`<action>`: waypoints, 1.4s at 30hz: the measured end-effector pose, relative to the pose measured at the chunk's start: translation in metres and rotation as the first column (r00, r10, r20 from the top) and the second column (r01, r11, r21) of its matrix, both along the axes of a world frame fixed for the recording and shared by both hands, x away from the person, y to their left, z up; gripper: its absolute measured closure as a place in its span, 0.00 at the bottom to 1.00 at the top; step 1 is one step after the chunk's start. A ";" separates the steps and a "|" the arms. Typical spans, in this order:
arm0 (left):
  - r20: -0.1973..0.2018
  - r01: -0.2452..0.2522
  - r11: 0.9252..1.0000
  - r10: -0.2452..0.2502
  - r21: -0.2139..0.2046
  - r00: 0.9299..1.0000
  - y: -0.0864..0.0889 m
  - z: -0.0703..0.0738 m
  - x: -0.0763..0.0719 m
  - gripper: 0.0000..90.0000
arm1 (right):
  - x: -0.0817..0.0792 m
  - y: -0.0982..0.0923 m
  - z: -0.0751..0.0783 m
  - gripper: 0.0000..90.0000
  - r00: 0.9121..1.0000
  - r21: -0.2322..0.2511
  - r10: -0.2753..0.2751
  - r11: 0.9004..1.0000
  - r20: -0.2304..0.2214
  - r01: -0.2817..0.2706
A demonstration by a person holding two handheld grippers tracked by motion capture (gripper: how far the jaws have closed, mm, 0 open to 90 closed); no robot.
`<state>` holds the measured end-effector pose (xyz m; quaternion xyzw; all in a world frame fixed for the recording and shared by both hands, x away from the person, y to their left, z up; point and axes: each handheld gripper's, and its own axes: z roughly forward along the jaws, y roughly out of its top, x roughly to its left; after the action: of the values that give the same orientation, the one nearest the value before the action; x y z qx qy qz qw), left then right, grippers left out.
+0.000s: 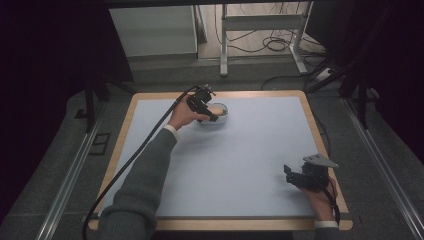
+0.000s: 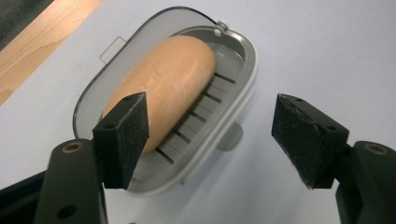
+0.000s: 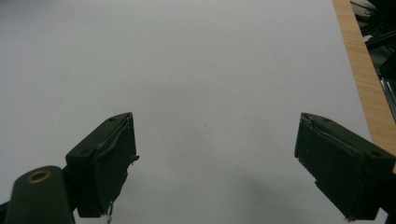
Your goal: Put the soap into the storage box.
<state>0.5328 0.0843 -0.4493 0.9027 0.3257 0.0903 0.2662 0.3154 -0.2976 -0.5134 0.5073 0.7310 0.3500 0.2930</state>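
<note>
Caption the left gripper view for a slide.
Open left claw poised over a tan oval soap resting in its slotted grey soap dish.

Showing tan-orange on the oval soap (image 2: 163,84); pale grey on the soap dish (image 2: 233,93), with dark slits striping its floor. Reading pale blue-grey across the table mat (image 1: 240,160), light wood along the table edge (image 1: 320,145). Showing black on both grippers' jaws; grey on the sleeve (image 1: 145,175).
</note>
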 end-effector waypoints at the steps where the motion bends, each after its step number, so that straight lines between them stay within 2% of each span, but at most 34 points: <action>1: 0.004 -0.002 1.000 0.002 -0.006 1.000 0.001 0.001 -0.003 0.30 | 0.000 0.000 0.000 0.14 1.000 0.001 0.000 1.000 -0.002 0.000; 5: 0.018 0.003 1.000 -0.003 -0.016 1.000 0.007 0.005 -0.014 0.29 | 0.000 0.001 -0.001 0.14 1.000 0.000 0.002 1.000 0.000 -0.002; 10: 0.036 -0.019 0.999 0.021 -0.047 0.999 0.017 0.008 -0.030 0.28 | -0.001 0.002 0.000 0.14 1.000 -0.002 0.007 1.000 0.004 -0.007; 19: 0.071 -0.030 0.993 0.038 -0.113 0.997 0.043 0.003 -0.078 0.26 | -0.002 0.005 0.002 0.14 1.000 -0.004 0.011 1.000 0.008 -0.011; 21: 0.091 -0.035 0.991 0.047 -0.129 0.995 0.049 0.001 -0.089 0.26 | -0.002 0.005 0.002 0.14 1.000 -0.006 0.013 1.000 0.009 -0.013; 23: 0.110 -0.051 0.987 0.068 -0.151 0.992 0.058 -0.004 -0.104 0.27 | -0.002 0.005 0.003 0.14 1.000 -0.007 0.016 1.000 0.010 -0.016; 27: 0.111 -0.073 0.980 0.094 -0.185 0.989 0.074 -0.015 -0.130 0.28 | -0.002 0.004 0.003 0.14 1.000 -0.004 0.011 1.000 0.011 -0.010; 29: 0.101 -0.098 0.971 0.122 -0.220 0.987 0.084 -0.020 -0.142 0.28 | -0.002 0.005 0.004 0.14 1.000 -0.009 0.012 1.000 0.013 -0.012; 31: 0.092 -0.109 0.967 0.134 -0.232 0.987 0.091 -0.023 -0.150 0.28 | -0.002 0.006 0.005 0.14 1.000 -0.011 0.016 1.000 0.015 -0.016; 33: 0.094 -0.129 0.961 0.156 -0.245 0.983 0.099 -0.027 -0.160 0.27 | -0.003 0.007 0.006 0.14 1.000 -0.013 0.021 1.000 0.018 -0.020; 34: 0.094 -0.139 0.961 0.166 -0.240 0.982 0.102 -0.028 -0.164 0.27 | -0.003 0.007 0.006 0.14 1.000 -0.013 0.022 1.000 0.019 -0.022; 35: 0.103 -0.165 0.962 0.191 -0.218 0.976 0.106 -0.032 -0.172 0.27 | -0.003 0.007 0.006 0.14 1.000 -0.014 0.023 1.000 0.019 -0.022; 36: 0.111 -0.180 0.960 0.207 -0.214 0.972 0.109 -0.034 -0.177 0.27 | -0.003 0.007 0.006 0.14 1.000 -0.012 0.019 1.000 0.020 -0.019; 38: 0.081 -0.196 0.952 0.220 -0.235 0.972 0.118 -0.042 -0.190 0.27 | -0.003 0.005 0.006 0.14 1.000 -0.009 0.017 1.000 0.019 -0.017; 40: 0.074 -0.216 0.946 0.240 -0.241 0.968 0.124 -0.049 -0.199 0.27 | -0.003 0.004 0.006 0.14 1.000 -0.009 0.013 1.000 0.018 -0.013; 42: 0.057 -0.227 0.942 0.248 -0.246 0.967 0.129 -0.052 -0.203 0.27 | -0.002 0.003 0.006 0.14 1.000 -0.010 0.010 1.000 0.018 -0.010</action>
<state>0.3296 0.2134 -0.5017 0.8136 0.4289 0.1214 0.3732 0.3129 -0.2948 -0.5075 0.4989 0.7327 0.3522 0.3004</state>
